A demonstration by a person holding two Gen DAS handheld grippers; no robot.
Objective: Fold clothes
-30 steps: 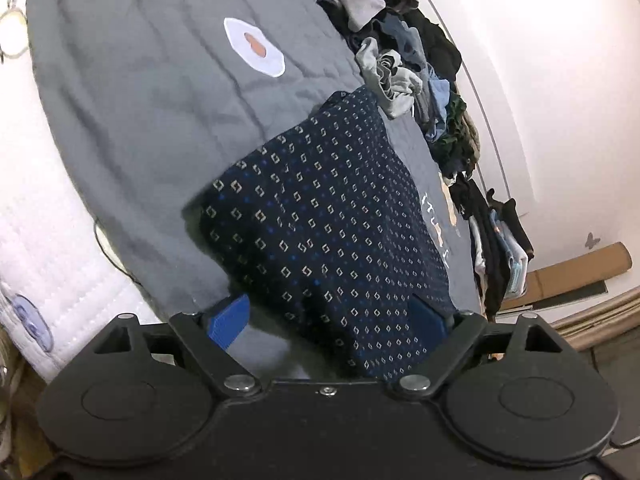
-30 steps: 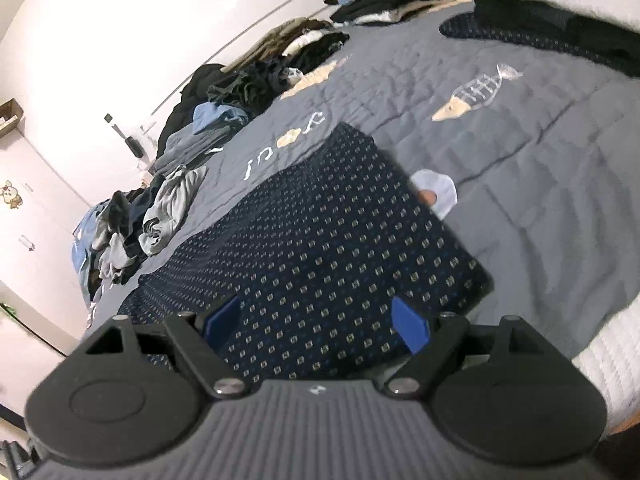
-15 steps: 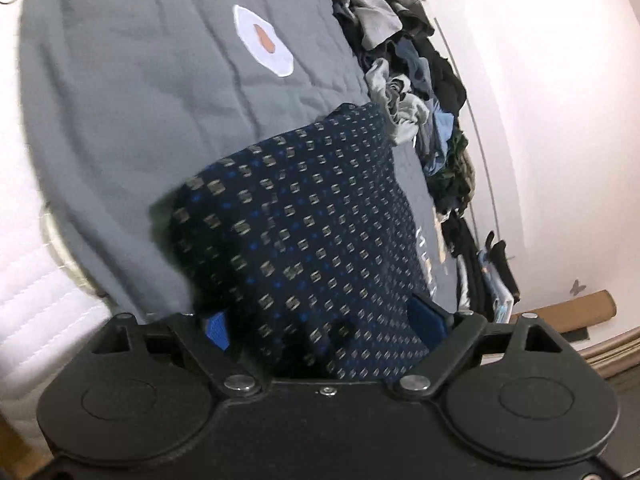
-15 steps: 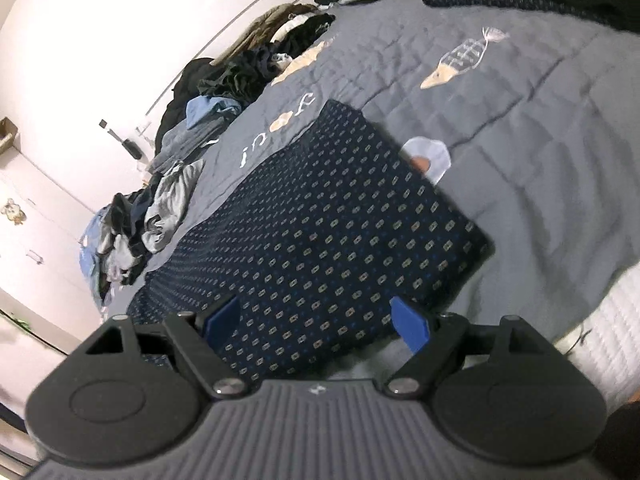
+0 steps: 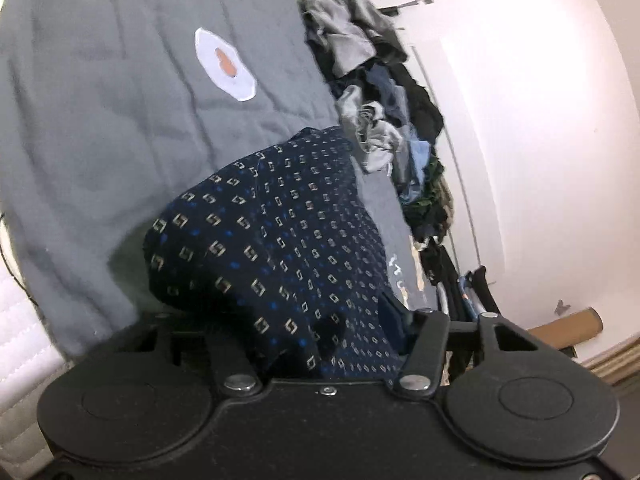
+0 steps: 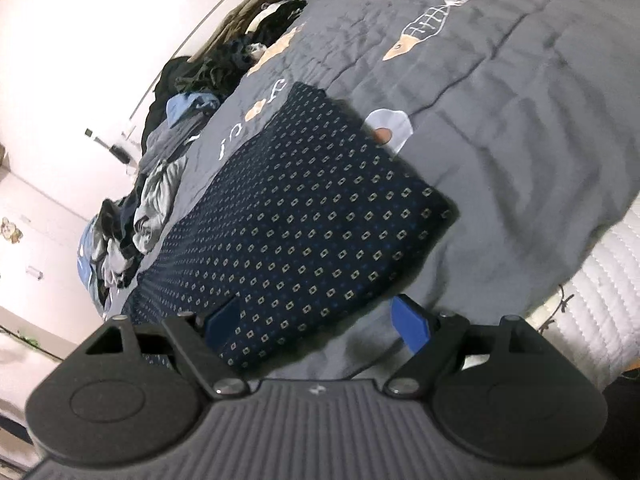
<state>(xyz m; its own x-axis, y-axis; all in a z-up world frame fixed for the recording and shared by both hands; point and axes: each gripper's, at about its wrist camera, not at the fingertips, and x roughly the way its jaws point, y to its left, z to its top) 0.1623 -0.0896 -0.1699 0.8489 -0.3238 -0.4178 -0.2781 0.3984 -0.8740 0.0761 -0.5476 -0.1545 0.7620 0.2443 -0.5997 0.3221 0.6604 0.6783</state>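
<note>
Navy patterned garment [image 6: 304, 216] folded flat on grey quilt [image 6: 520, 120], near bed edge. Left gripper [image 5: 320, 320] clenched on bunched near corner, lifted. Right gripper [image 6: 320, 316] released, straddling near edge. Clothes pile [image 6: 160, 184] far left.

Both views bright w/ soft, even indoor light; the white wall [image 5: 540, 140] blows out to near-pure glare on the left-wrist cam, and likewise the wall [image 6: 80, 60] on the right-wrist cam. Heavy fisheye bend at the edges, dark vignette in the corners, plus motion blur smearing the clothes pile [image 5: 384, 92] and the grey quilt [image 6: 520, 140]. A soft shadow sits under the navy patterned garment [image 6: 320, 216] by its near edge; the black gripper housings at the bottom read dim, w/ little detail.
</note>
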